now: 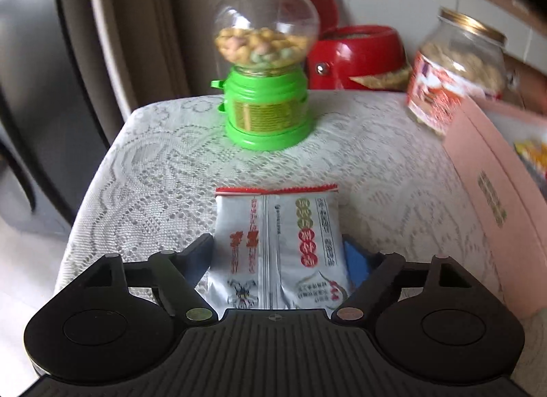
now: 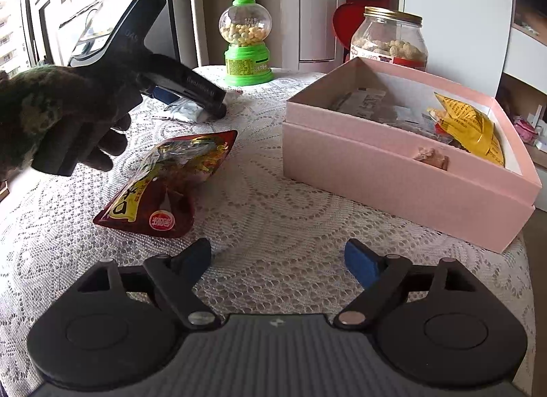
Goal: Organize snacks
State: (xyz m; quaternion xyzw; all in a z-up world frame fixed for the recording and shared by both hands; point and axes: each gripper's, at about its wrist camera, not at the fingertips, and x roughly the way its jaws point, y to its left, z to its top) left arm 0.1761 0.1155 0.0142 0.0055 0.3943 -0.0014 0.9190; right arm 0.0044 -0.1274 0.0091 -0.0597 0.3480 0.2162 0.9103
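Observation:
A silver snack packet (image 1: pixel 277 246) with red print lies on the lace tablecloth between the fingers of my left gripper (image 1: pixel 278 253). The jaws stand wide on either side of it, not pressed on it. The right wrist view shows the left gripper (image 2: pixel 191 103) low over the same packet (image 2: pixel 186 111). My right gripper (image 2: pixel 277 260) is open and empty above the cloth. A red and yellow snack bag (image 2: pixel 171 181) lies just ahead of it to the left. An open pink box (image 2: pixel 393 171) holds a yellow bag (image 2: pixel 468 127) and other packets.
A green candy dispenser (image 1: pixel 265 65) (image 2: pixel 247 44) stands at the table's far edge. A glass jar with a gold lid (image 1: pixel 454 68) (image 2: pixel 389 41) stands behind the pink box (image 1: pixel 495 209). A red container (image 1: pixel 359 55) sits beyond the table. The lace cloth (image 2: pixel 273 212) covers the table.

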